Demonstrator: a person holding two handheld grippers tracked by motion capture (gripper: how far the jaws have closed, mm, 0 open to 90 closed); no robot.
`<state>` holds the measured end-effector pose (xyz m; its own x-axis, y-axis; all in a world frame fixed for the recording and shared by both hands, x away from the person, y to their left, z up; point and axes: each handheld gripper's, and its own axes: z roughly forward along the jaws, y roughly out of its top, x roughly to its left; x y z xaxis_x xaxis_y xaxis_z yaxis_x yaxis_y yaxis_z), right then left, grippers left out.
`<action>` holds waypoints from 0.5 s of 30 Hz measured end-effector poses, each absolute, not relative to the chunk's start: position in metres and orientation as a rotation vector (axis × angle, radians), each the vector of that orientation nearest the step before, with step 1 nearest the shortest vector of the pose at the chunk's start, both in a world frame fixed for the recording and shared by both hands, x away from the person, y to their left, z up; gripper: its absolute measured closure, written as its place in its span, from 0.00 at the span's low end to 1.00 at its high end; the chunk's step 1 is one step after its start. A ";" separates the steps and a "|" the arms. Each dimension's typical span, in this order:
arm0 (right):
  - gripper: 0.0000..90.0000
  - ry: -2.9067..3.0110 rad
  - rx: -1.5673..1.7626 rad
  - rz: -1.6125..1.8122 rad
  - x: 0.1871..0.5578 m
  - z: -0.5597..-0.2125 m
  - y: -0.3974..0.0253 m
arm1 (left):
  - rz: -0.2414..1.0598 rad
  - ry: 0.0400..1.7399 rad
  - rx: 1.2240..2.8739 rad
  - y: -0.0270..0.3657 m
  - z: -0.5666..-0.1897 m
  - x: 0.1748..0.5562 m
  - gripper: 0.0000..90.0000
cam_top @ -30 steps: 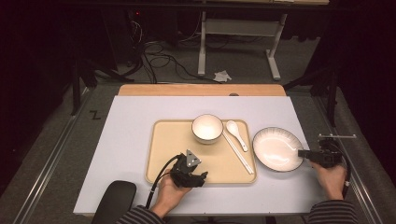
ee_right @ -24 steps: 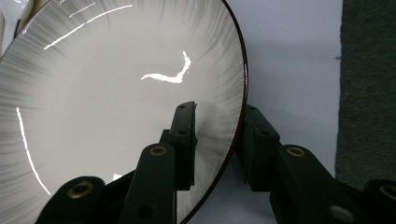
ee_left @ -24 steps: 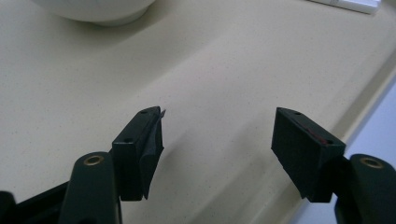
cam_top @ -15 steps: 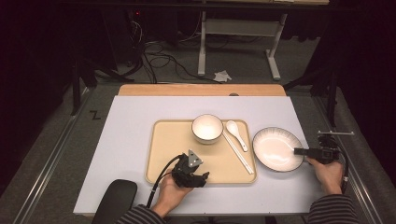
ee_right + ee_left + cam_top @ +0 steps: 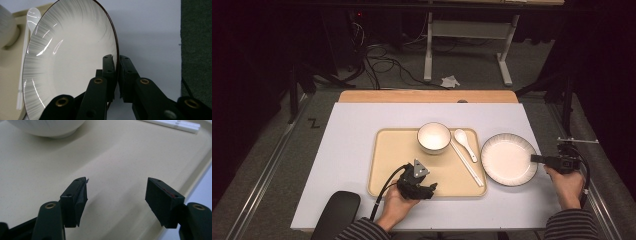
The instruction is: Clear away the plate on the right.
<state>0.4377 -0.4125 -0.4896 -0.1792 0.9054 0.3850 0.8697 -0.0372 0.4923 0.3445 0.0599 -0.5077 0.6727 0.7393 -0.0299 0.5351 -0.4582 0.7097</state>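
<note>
Resting nearest, at the front edge of the tray [image 5: 392,165]: the left tool [image 5: 424,187], jaws spread wide with nothing between them, hovering low over bare beige surface in the left gripper view, the tray's raised lip [image 5: 197,177] running just beside the far jaw. Sitting to the right, on the white tabletop [image 5: 352,130] and just beside the tray's right edge: the plate [image 5: 508,159], its task presumably a move, though none is stated. Pinching its near-right rim: the right tool [image 5: 537,159], jaws drawn nearly together on either side of the dark-edged lip [image 5: 116,62], apparently gripping it, although the thin gap showing between the pads makes firm contact hard to confirm. Looking glossy and glazed, so probably slippery, stiff and breakable, and heavy enough to lever downward when held from one edge alone; gripping deep over the rim, keeping the plate low and level, and avoiding knocks against the tray all seeming wise. Lying farther back on the tray: a pair of white chopsticks [image 5: 467,164] set diagonally along the right side, a white spoon [image 5: 465,144] just beside them, and a white bowl [image 5: 433,137] standing upright near the tray's far edge. Stretching beyond: a wooden strip [image 5: 427,96] at the tabletop's far side, then dark floor with cables.
</note>
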 end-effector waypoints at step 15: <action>0.98 2.096 1.887 1.063 0.428 -0.465 -0.407 | 0.349 0.970 2.144 0.058 -0.507 0.349 0.34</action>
